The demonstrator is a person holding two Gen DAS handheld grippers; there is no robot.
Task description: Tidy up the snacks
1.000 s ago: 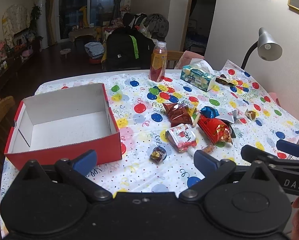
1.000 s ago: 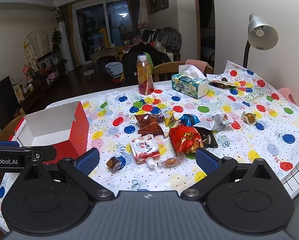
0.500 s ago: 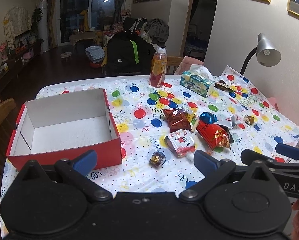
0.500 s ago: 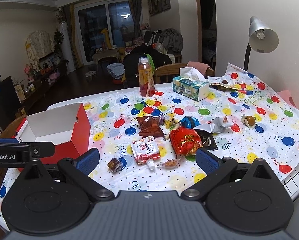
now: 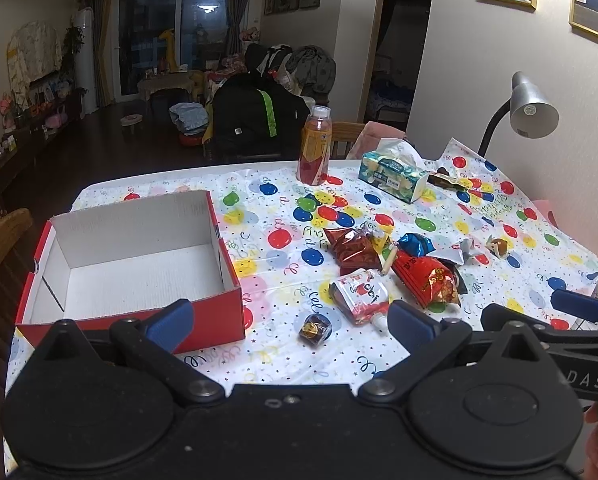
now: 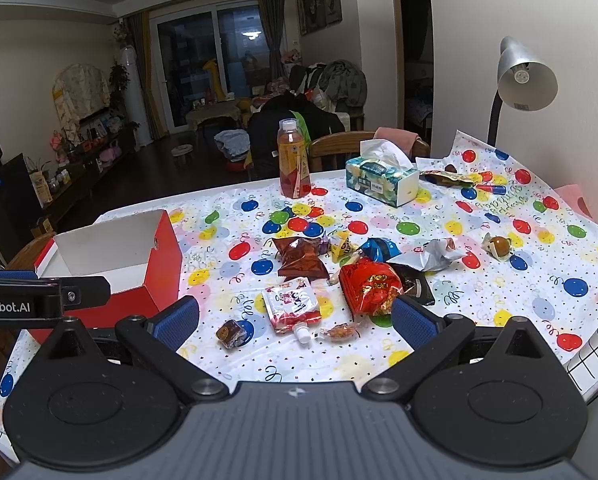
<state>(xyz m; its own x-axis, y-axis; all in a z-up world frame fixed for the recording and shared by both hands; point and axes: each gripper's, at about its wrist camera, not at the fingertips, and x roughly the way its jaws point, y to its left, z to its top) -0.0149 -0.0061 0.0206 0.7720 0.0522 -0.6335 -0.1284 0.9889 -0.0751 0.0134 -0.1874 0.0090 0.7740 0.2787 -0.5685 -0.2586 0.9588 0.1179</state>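
The snacks lie loose near the middle of the counter [image 6: 499,292], on its balloon-print cloth: a large red bag [image 6: 371,288] on top of a dark flat packet [image 6: 417,286], a brown crinkled bag [image 6: 301,258] toward the far edge from it, a blue wrapper [image 6: 379,249] and a torn silver wrapper [image 6: 431,255] on its right, and a white-and-red spouted pouch [image 6: 293,307] just toward the near edge. Nearest the front edge sit a small dark wrapped candy [image 6: 231,333] and a clear-wrapped sweet [image 6: 339,332], apart from each other. A round brown sweet [image 6: 499,245] lies alone toward the right edge. The red box [image 5: 139,264] with a white inside stands open and empty at the left side of the counter, well apart from the pile, with only bare cloth between. Along the far edge stand an orange drink bottle [image 6: 293,160] and a tissue box [image 6: 381,178], with another flat packet [image 6: 447,177] toward the far right corner; a desk lamp [image 6: 525,76] rises past that corner. Nothing lies between the snacks and the near edge. The left tool [image 5: 291,322] hangs at the near edge in front of the box corner, fingers spread wide, gripping nothing. The right tool [image 6: 295,320] hangs at the near edge just before the pouch and candy, likewise spread wide and empty, touching nothing.
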